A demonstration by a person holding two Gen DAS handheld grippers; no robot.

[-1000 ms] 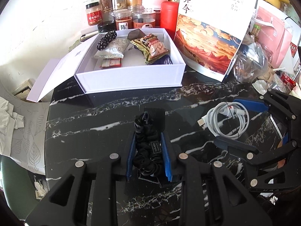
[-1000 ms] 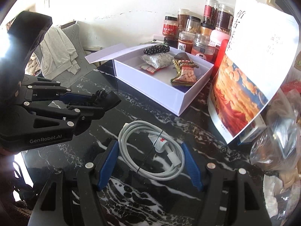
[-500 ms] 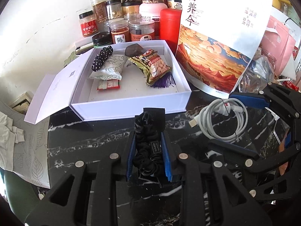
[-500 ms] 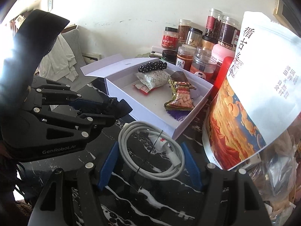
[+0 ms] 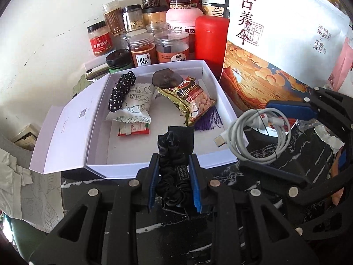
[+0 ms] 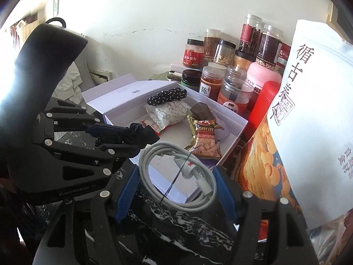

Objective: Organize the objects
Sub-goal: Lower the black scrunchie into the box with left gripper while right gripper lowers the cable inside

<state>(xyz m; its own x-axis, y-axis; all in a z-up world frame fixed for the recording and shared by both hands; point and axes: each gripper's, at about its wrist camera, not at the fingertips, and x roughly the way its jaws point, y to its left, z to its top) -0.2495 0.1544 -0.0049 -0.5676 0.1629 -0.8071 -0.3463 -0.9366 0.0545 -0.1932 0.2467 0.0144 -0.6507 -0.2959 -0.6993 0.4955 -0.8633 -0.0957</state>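
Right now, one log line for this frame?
left gripper: shut on black scrunchie | right gripper: shut on white cable | both at near edge of white box

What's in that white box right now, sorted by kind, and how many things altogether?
In the white box:
Hair scrunchies: 1, polka-dot
Snack packets: 3, white, peanuts, small red
Dark lumps: 1
Purple tassels: 1
Total: 6

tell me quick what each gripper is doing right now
Left gripper: closed on the black scrunchie.
Right gripper: closed on the coiled white cable.
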